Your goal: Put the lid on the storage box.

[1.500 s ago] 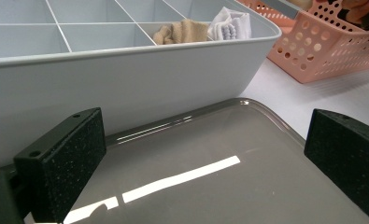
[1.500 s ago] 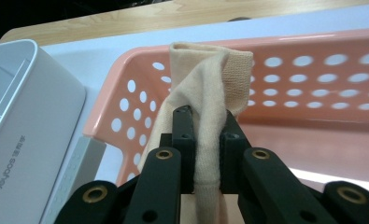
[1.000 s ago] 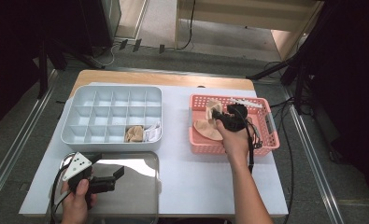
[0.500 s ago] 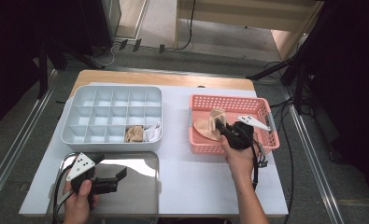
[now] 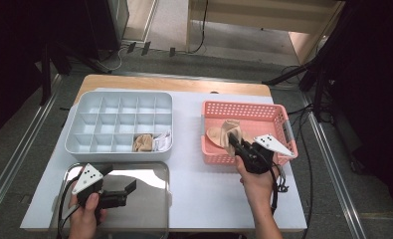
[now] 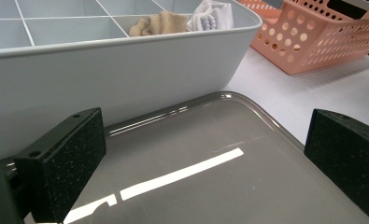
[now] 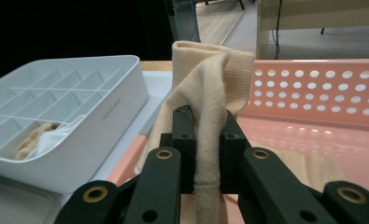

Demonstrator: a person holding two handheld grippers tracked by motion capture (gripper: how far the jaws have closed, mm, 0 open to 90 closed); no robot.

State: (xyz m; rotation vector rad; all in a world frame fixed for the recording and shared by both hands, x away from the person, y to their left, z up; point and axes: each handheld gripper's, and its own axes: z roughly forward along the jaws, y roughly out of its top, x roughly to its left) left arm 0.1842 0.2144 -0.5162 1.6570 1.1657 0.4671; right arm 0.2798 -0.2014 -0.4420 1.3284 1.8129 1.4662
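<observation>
We have drawn our right gripper [image 5: 232, 141] back toward the near wall of the pink basket [image 5: 283, 117], its fingers pinching a beige sock [image 7: 205, 107] now lifted clear (next stop, we judge, the grey divided tray [image 5: 84, 144]); our left gripper [image 5: 129, 188] waits, fingers spread, over the metal tray [image 5: 151, 219]

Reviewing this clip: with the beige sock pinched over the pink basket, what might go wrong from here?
1. The right gripper pinches the beige sock on a narrow fold, so it might slip free on the way.
2. The sock's tail hangs inside the pink basket and may snag its rim or drag the other sock along.
3. The divided tray has small cells; the sock may land across a divider.
</observation>
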